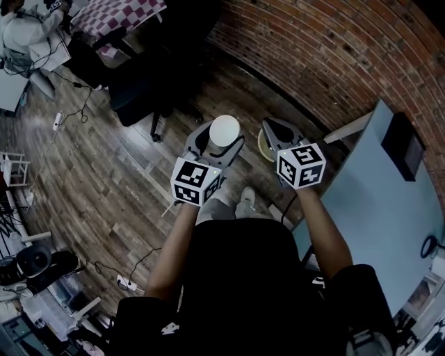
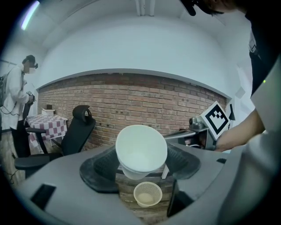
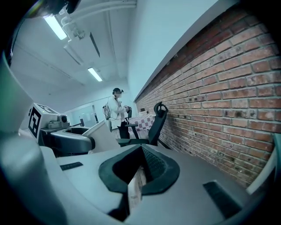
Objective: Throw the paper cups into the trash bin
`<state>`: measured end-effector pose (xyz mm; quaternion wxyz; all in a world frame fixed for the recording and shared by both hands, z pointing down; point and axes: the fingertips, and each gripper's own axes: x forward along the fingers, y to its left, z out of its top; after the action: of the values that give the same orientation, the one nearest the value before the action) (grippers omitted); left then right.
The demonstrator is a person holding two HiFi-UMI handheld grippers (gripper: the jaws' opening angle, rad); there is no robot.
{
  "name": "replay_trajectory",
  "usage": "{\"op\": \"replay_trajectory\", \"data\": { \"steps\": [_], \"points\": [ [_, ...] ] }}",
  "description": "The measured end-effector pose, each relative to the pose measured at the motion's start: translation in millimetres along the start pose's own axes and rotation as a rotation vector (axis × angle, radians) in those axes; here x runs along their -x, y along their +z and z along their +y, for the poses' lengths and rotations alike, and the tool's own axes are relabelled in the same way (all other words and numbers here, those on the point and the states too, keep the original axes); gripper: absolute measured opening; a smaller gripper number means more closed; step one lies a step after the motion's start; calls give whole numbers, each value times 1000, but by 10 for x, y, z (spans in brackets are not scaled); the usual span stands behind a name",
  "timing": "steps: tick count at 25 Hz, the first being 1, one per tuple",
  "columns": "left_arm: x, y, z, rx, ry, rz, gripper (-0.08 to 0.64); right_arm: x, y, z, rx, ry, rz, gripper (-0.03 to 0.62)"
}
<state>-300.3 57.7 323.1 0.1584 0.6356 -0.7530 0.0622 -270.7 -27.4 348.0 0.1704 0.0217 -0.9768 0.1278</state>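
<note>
Brick wall (image 1: 334,49) fills the upper right; black office chair (image 1: 139,97) and checkered table (image 1: 115,17) sit upper left on wooden floor (image 1: 97,174).

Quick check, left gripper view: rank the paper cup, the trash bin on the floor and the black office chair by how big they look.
1. black office chair, largest in the picture.
2. paper cup; it sits right at the camera, so its size is exaggerated.
3. trash bin, smallest, farther off on the floor below the cup.

My head camera looked steeply down on the left gripper (image 1: 219,139) and right gripper (image 1: 278,132) above the wooden floor (image 1: 90,208). Each gripper camera sat close behind its own jaws; both took in the brick wall (image 2: 145,99) and black chair (image 2: 81,127).
</note>
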Motion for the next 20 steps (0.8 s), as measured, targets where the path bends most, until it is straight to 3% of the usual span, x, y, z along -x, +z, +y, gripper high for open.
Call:
{"op": "replay_trajectory", "data": {
  "steps": [9,20],
  "points": [
    [-421,-59,-106,-10,-129,33,328,160,-112,-388,-61,-130,-1,-3],
    [-1068,-185,-187,-47,-377,131,328,312,-178,-937,-184,-375,-30,-4]
  ]
}}
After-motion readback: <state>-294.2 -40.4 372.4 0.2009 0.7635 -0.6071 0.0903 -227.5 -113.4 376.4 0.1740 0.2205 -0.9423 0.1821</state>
